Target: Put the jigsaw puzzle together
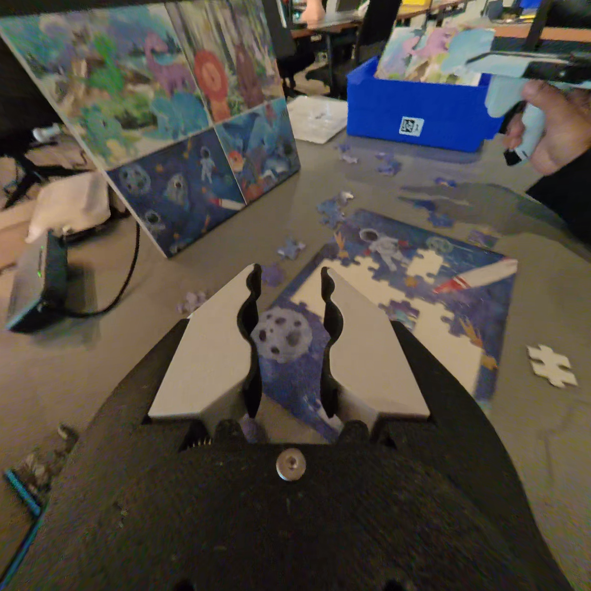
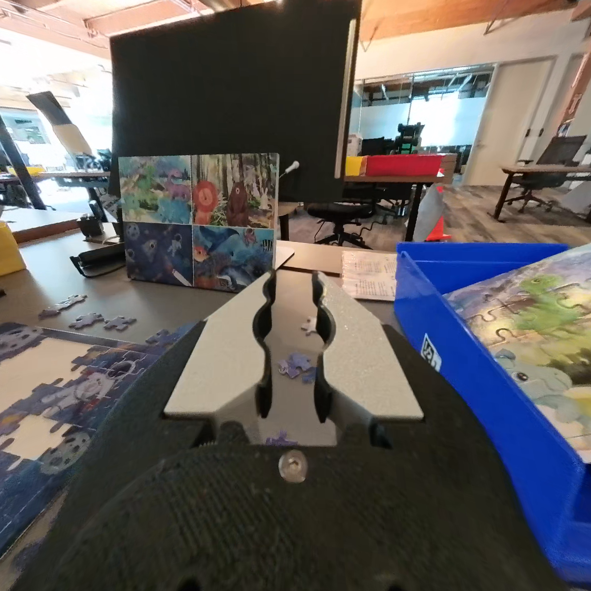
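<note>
Your left gripper [image 1: 290, 278] has its jaws apart and empty, hanging over the near corner of the space puzzle [image 1: 399, 297], whose moon patch shows in the gap between them. Drop lower here and a fingertip probably catches the joined edge and lifts or slides pieces already set. Right of the jaws a piece lies white side up [image 1: 551, 364]; grab it unflipped and it likely won't seat. Beyond and left of the jaws, loose pieces [image 1: 289, 248] lie scattered toward the picture box [image 1: 179, 134].

Your right gripper [image 2: 292, 279] is also open and holds nothing. A purple piece [image 2: 294, 364] lies on the table [image 2: 41, 287] between its jaws; closing flat risks pushing it instead of pinching it. The blue bin [image 2: 479, 399] sits close to the right, so a swing could knock it.
</note>
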Motion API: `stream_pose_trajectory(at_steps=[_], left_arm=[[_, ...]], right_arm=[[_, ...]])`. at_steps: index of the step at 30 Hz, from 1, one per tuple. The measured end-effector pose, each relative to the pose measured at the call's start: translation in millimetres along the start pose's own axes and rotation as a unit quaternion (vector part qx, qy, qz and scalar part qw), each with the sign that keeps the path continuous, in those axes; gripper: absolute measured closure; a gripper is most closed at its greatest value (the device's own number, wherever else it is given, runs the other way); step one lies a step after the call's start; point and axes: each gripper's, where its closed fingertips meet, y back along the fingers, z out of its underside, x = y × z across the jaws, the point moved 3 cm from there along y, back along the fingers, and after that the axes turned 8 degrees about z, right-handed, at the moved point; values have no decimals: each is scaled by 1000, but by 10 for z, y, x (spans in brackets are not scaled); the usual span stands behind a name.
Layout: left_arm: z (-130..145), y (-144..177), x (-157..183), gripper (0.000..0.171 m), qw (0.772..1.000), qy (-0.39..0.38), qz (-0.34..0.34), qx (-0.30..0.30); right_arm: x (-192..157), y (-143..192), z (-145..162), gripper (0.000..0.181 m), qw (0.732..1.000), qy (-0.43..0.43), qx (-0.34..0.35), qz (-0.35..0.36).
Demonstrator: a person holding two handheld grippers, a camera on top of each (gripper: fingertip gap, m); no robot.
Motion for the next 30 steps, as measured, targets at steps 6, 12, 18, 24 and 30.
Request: stream_pose_trajectory(at_steps=[6, 12, 18, 24, 30], left_arm=[[22, -288, -273, 162, 996, -47, -79, 0], [83, -102, -396, 171, 994, -15, -88, 55], [14, -33, -369, 171, 994, 1, -72, 86], [29, -93, -268, 171, 996, -21, -54, 67], [62, -139, -225, 171, 997, -23, -44, 54]], right_arm=[[5, -70, 177, 155, 997, 45, -46, 31], [-110, -339, 577, 132, 988, 54, -142, 14], [-120, -830, 860, 112, 964, 28, -264, 7], [57, -1381, 1117, 112, 939, -12, -344, 16], [96, -1436, 1290, 114, 924, -11, -382, 23]])
